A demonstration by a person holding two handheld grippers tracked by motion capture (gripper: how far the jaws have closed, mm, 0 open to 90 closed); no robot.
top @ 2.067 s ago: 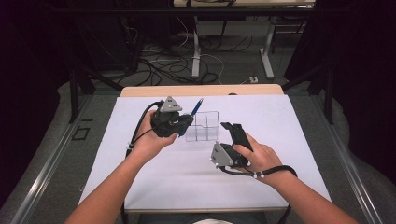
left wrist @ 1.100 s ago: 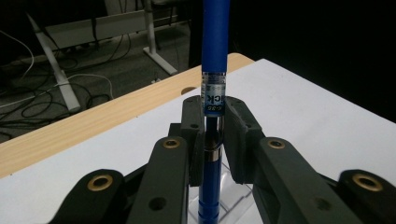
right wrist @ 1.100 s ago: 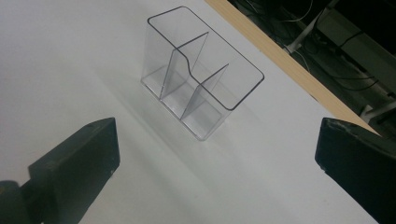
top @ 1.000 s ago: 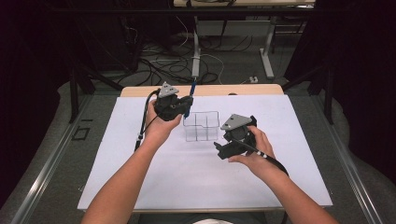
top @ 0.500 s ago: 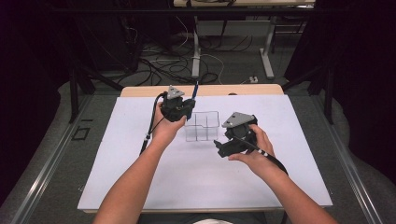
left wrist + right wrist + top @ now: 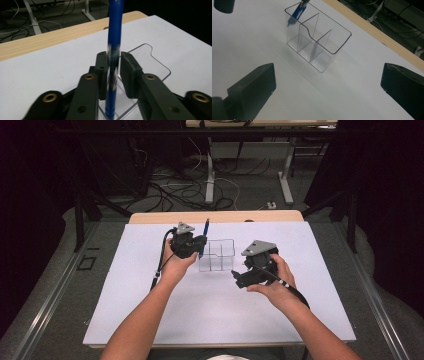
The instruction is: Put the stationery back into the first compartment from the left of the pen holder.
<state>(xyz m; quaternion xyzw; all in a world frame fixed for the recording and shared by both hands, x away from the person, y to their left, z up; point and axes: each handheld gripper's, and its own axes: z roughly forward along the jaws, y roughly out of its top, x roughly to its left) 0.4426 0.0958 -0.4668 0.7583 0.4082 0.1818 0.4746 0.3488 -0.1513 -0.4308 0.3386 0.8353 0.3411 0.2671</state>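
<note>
While upright between the left claw (image 6: 113,72) pads, blue pen (image 6: 114,37) gripped, tip inside clear organizer (image 6: 318,41), right claw (image 6: 327,87) wide, near it.

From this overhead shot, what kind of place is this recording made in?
Probably a lab or workshop recording station: a white-covered table, loose cables on the floor among desk legs, and dark surroundings.

The pen (image 6: 113,57) stands upright with its tip inside the left end compartment of the organizer (image 6: 220,251), which sits mid-table (image 6: 150,315).
</note>
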